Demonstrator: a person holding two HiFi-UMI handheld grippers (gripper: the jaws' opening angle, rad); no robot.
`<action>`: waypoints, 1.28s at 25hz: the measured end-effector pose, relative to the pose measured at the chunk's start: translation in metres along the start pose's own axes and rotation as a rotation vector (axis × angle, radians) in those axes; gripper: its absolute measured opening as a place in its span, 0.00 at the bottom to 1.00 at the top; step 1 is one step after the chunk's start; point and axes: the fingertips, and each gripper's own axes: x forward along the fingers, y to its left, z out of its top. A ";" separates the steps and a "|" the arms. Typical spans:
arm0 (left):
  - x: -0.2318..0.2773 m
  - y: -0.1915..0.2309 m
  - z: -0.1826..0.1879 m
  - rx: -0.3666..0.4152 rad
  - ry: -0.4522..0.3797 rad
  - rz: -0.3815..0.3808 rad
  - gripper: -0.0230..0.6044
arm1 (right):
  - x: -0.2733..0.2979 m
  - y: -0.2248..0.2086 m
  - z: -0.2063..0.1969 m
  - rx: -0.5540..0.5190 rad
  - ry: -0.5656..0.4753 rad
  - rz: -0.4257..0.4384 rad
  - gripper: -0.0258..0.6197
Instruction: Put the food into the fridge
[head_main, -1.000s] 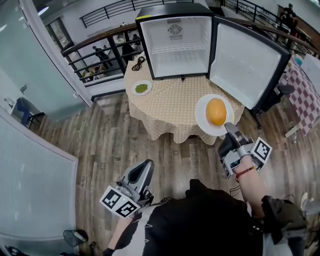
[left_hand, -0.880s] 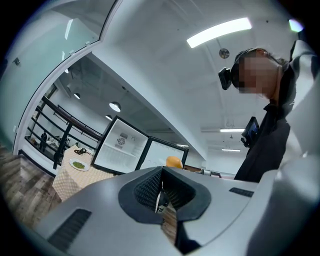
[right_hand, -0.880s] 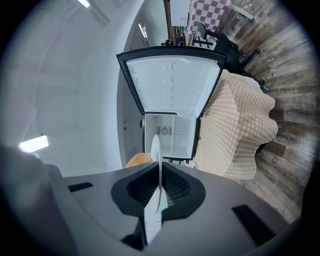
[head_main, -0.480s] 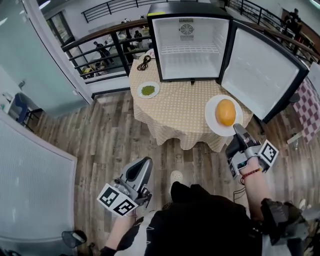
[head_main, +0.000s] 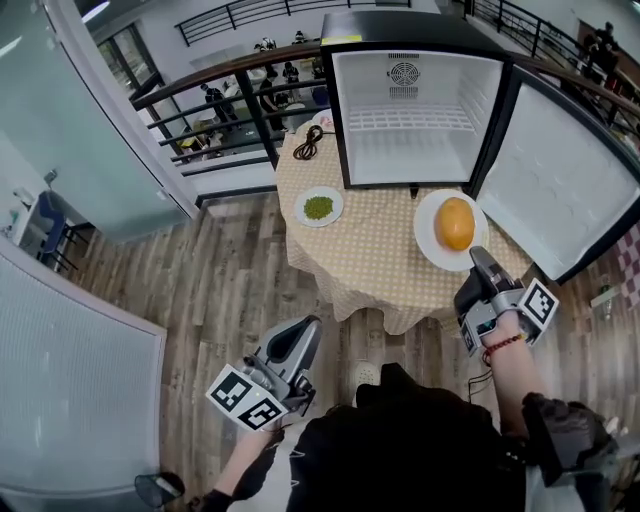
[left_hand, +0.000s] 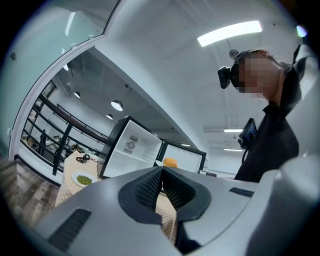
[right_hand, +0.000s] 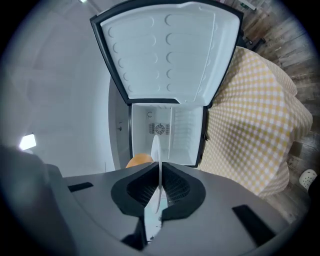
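Note:
A white plate carrying a round orange food is held by its near rim in my right gripper, which is shut on it. In the right gripper view the plate rim shows edge-on between the jaws of my right gripper, with the orange food to its left. The plate hangs just in front of the open fridge. A small plate of green food sits on the table. My left gripper hangs low at the left, shut and empty.
The fridge door stands wide open to the right. A black cable lies on the table beside the fridge. A dark railing runs behind the table. Wooden floor surrounds it.
The person has stepped nearer the table. My right gripper has carried the plate from the table's front edge up to the fridge opening. The left gripper stays low.

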 end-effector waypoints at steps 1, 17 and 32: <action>0.008 0.009 0.003 0.006 0.005 -0.005 0.06 | 0.012 -0.001 0.002 0.000 -0.004 0.000 0.08; 0.124 0.132 0.054 0.039 -0.013 -0.100 0.06 | 0.165 0.005 0.041 -0.024 -0.065 0.043 0.08; 0.205 0.170 0.092 0.045 0.052 -0.306 0.06 | 0.236 0.039 0.039 -0.038 -0.127 0.087 0.08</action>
